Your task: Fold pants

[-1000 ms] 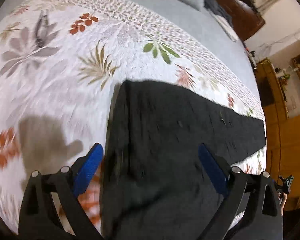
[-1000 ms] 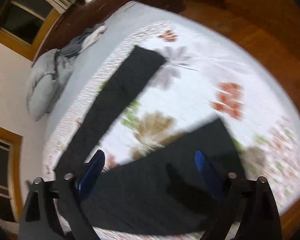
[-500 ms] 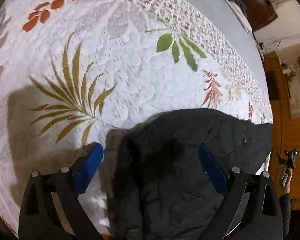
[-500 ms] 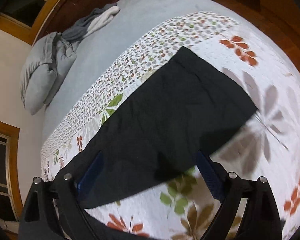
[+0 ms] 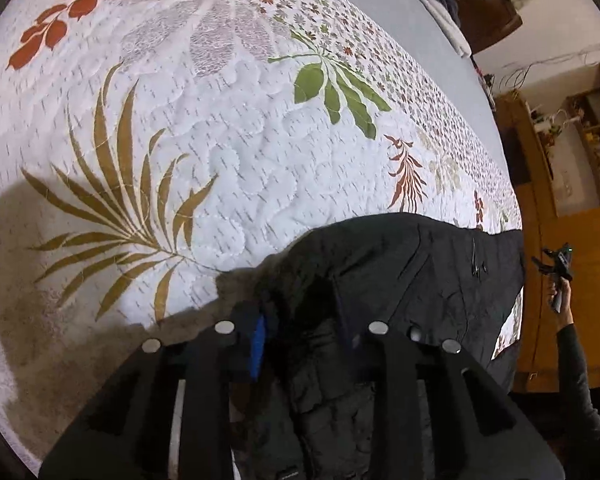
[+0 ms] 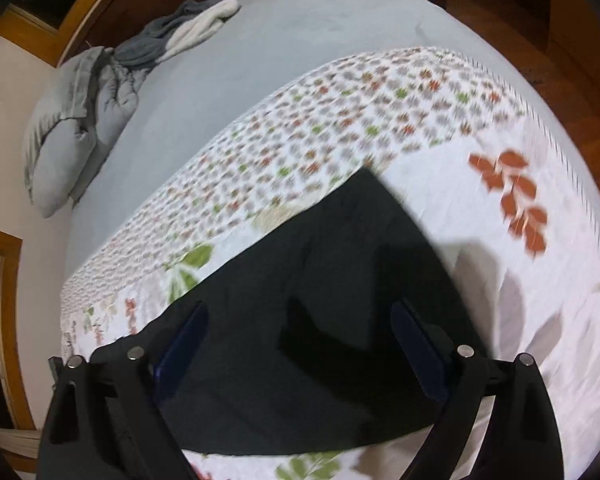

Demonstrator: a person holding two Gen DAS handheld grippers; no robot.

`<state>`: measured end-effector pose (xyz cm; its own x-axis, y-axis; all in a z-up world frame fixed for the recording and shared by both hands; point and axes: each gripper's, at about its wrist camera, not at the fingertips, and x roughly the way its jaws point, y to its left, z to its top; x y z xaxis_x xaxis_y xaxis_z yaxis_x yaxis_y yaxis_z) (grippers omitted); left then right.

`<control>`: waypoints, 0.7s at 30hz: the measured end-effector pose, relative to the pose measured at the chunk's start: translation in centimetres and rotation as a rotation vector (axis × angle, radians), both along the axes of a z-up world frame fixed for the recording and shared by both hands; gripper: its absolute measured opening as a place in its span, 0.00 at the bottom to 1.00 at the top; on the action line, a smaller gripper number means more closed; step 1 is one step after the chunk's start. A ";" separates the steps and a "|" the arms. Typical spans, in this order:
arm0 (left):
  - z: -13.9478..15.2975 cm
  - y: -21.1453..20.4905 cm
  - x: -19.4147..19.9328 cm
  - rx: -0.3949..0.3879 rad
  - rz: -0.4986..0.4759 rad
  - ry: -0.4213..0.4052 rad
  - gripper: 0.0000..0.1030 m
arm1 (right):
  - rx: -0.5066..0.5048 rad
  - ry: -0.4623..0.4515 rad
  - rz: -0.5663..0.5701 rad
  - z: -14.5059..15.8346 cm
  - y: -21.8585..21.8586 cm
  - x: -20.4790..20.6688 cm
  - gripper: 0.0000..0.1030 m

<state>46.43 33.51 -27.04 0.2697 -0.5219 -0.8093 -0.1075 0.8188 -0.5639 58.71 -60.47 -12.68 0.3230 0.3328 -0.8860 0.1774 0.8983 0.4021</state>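
- The left gripper [image 5: 304,332] is closing on a bunched edge of the black pants [image 5: 412,280]; it should catch every layer.
- The right gripper [image 6: 300,344] hovers spread wide, empty, above the fabric.

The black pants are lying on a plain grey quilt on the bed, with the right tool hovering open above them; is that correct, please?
Not quite: the black pants lie on a white quilt printed with leaves, as the right wrist view shows. The right tool does hover open above them.
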 end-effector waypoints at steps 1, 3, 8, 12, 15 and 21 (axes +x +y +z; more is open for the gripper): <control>-0.1 0.0 0.0 -0.003 0.008 -0.002 0.25 | -0.024 0.013 0.012 -0.4 -0.3 0.8 0.91; -0.5 0.1 -0.1 -0.007 0.027 0.001 0.25 | -0.041 0.023 0.032 -1.2 -0.9 2.5 0.91; -1.1 0.3 0.3 -0.010 0.056 0.014 0.25 | -0.068 0.052 0.073 -3.9 -2.4 6.3 0.91; -1.3 0.3 0.4 -0.011 0.062 0.022 0.24 | -0.011 0.050 0.124 -5.4 -3.0 7.7 0.91; -1.2 0.1 0.4 0.006 0.062 0.026 0.24 | -0.001 0.051 0.173 -6.2 -2.5 7.7 0.94; -0.4 -1.0 0.2 0.071 0.079 0.009 0.19 | 0.057 0.010 0.212 -5.5 -1.7 6.4 0.13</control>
<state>46.66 32.54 -27.40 0.3003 -0.4408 -0.8459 -0.1780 0.8454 -0.5037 65.13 -62.18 -18.14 0.2315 0.4420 -0.8666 -0.0088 0.8917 0.4524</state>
